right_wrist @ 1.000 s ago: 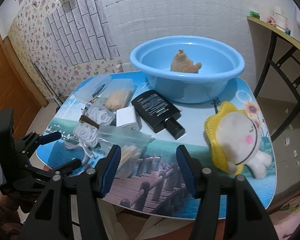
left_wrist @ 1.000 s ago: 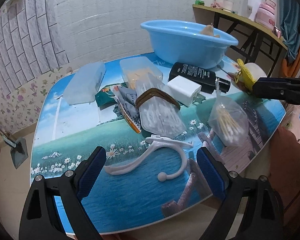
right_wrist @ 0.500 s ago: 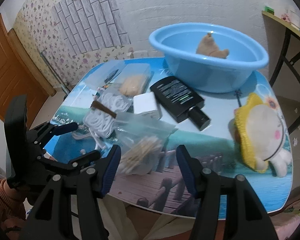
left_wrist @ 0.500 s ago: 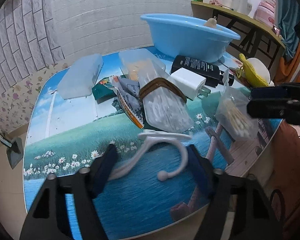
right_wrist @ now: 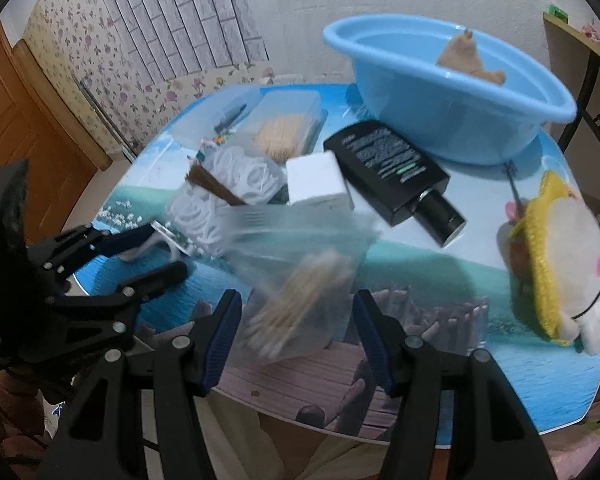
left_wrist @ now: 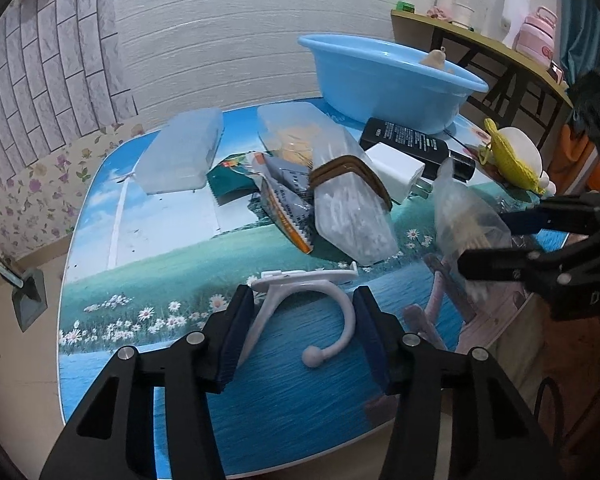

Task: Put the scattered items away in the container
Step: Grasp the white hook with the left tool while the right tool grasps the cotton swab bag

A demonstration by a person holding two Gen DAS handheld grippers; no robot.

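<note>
A white plastic hook (left_wrist: 300,308) lies on the picture-printed table (left_wrist: 148,272) and sits between the fingers of my open left gripper (left_wrist: 302,334). My open right gripper (right_wrist: 296,332) straddles a clear bag of cotton swabs (right_wrist: 300,300), also seen in the left wrist view (left_wrist: 466,216). The blue basin (right_wrist: 440,96) at the table's back holds a brown plush toy (right_wrist: 468,60). A black bottle (right_wrist: 392,168), a white charger (right_wrist: 318,180), a bag of white swabs (left_wrist: 352,216) and a yellow-hatted plush (right_wrist: 556,256) lie scattered.
Two clear plastic boxes (left_wrist: 180,152) (left_wrist: 296,132) and some packets (left_wrist: 284,208) lie at the table's back left. A shelf table (left_wrist: 480,44) with cups stands to the right. An orange door (right_wrist: 24,112) is at the left.
My left gripper has moved forward and down around the white hook and its jaws have narrowed. My right gripper has moved forward and down around the bag of cotton swabs.
</note>
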